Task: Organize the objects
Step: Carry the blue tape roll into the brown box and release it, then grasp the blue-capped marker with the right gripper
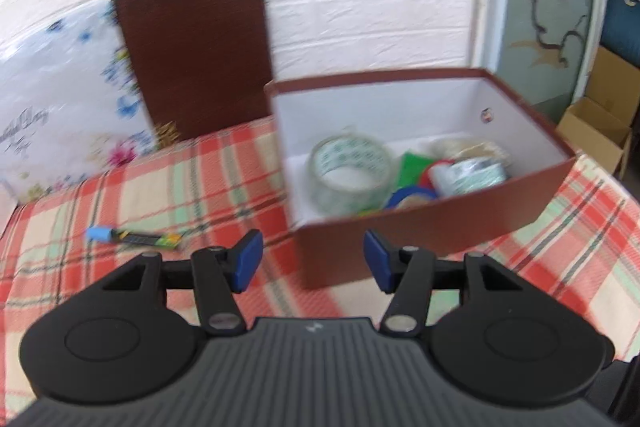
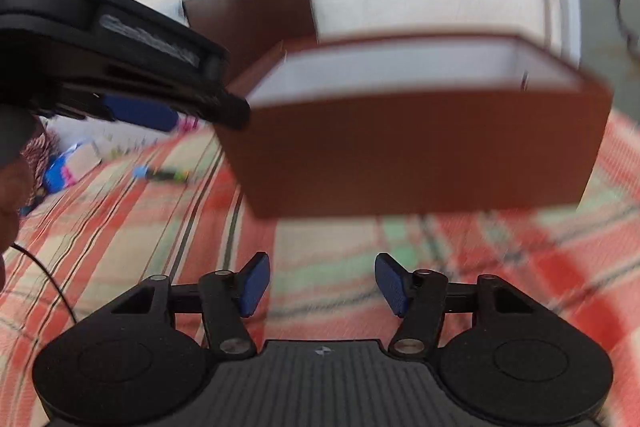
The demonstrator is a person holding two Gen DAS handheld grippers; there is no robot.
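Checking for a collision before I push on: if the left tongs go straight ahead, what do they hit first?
Most likely the near brown wall of the open box, straight beyond the empty left tongs; depth is unclear.

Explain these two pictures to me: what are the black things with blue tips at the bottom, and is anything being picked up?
No robot here: a person holds a two-fingered grabbing tool in each hand, each carrying a wide-angle camera that looks out along the fingers. One picture comes from the left gripper, the other from the right gripper. The blue tips are the pads of the jaws. Both pairs stand apart with nothing between them, so nothing is held. In the right view the left tool also shows at upper left. On the plaid cloth sits an open brown box holding a clear tape roll and other rolls. A marker with a blue cap lies on the cloth left of the box. The box's lid leans against the wall.
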